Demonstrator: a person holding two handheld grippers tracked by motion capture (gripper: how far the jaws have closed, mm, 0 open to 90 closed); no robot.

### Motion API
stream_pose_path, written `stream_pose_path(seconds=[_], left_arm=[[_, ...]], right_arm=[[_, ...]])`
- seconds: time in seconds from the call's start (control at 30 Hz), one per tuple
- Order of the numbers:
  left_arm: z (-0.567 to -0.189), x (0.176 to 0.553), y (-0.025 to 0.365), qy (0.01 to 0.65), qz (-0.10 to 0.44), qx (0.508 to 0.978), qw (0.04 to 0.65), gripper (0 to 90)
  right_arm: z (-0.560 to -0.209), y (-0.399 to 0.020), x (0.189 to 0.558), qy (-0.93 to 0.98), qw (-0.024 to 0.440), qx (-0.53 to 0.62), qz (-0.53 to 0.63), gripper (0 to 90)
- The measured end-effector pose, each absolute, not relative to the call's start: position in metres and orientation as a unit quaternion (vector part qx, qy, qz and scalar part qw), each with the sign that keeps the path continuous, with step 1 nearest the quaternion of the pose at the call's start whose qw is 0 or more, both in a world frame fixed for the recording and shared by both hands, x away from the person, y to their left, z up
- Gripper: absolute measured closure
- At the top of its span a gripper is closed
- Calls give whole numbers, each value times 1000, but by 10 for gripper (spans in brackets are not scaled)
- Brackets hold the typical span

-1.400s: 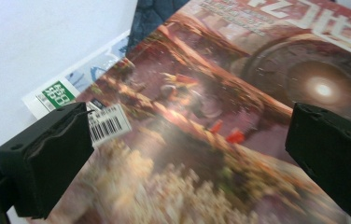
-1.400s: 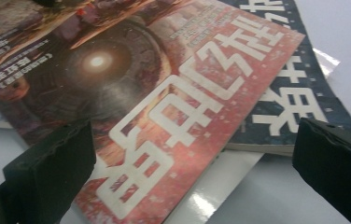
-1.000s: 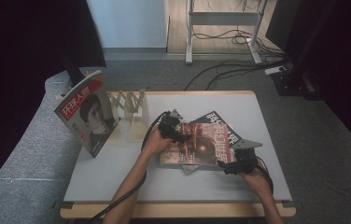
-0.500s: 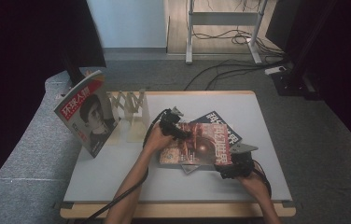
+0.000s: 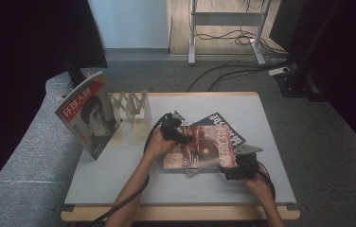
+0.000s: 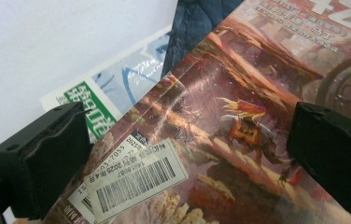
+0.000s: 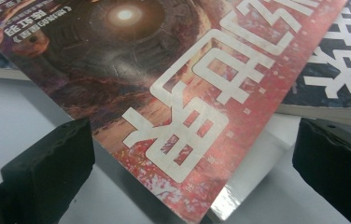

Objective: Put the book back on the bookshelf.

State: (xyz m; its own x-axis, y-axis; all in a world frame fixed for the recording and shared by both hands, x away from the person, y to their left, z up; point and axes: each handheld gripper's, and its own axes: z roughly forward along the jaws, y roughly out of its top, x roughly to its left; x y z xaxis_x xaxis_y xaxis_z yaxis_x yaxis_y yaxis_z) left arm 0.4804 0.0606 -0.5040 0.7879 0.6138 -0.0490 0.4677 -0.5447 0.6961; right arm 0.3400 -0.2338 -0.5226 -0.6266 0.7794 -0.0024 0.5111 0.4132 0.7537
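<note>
A red-covered magazine (image 5: 200, 149) lies on top of a small stack near the table's middle. Under it are a dark blue magazine (image 5: 223, 125) and a white one with green print (image 6: 103, 93). My left gripper (image 5: 184, 137) is at the red magazine's far left corner. In the left gripper view it (image 6: 187, 158) is open, its jaws wide apart over the barcode label (image 6: 136, 179). My right gripper (image 5: 228, 169) sits at the near right corner. In its own view it (image 7: 192, 172) is open, and the red cover's corner (image 7: 178, 140) reaches between its jaws.
A wooden folding rack (image 5: 131, 113) stands at the table's back left, with a red-and-black portrait magazine (image 5: 88, 116) leaning upright beside it. The grey table top (image 5: 119, 175) is bare at the front left. A grey couch edge (image 5: 29, 156) runs along the left.
My right gripper has crept slightly left toward the red magazine's corner. The left gripper and the magazines have hardly moved.
</note>
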Motion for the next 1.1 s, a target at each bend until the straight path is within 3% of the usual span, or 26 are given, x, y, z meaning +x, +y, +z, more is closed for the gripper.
stream_pose_path(seconds=[1.1], left_arm=[[-500,420,89,313,109,878,346,0]], right_arm=[[-519,-254,361,800,193,433,368,0]])
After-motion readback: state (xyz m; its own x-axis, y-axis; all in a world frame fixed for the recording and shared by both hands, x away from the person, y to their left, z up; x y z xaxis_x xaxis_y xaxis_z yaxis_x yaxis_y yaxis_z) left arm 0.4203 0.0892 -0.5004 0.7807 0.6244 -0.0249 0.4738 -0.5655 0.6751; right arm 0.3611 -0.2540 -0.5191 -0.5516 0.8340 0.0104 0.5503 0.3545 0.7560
